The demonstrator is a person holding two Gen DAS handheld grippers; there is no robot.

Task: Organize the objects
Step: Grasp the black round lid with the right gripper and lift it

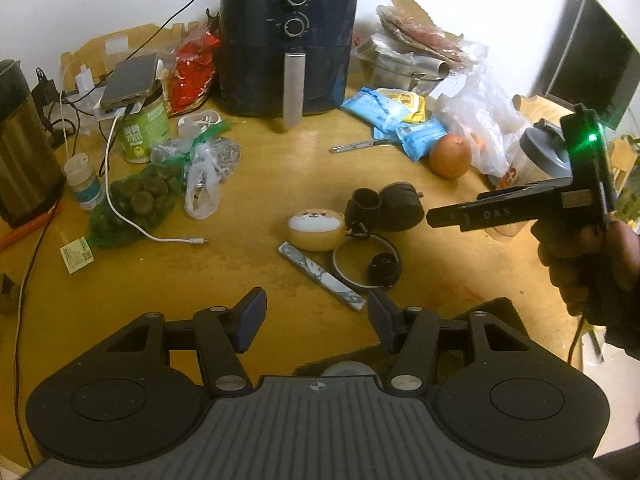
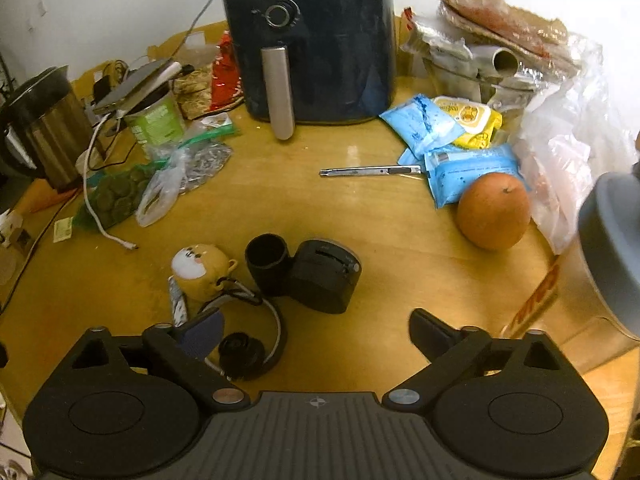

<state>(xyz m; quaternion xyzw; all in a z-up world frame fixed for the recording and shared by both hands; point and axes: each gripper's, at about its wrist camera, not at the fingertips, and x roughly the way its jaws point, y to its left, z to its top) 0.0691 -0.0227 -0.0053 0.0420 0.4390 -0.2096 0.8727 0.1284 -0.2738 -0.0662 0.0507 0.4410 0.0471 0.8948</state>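
1. Little is being shown as organized: the small black device [image 2: 320, 276], the bear-shaped case [image 2: 200, 266] and the ring with its black cap [image 2: 244, 350] are lying loose mid-table [image 2: 360, 216].
2. The right gripper [image 2: 316, 332] is being held spread wide, empty, just above them.
3. The left gripper [image 1: 316, 312] is being held partly open, seemingly grasping nothing.
4. Nearly everything is being left to sort.

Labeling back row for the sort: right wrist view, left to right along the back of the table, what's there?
Kettle → green can → air fryer → blue packet → yellow packet → plastic bag.
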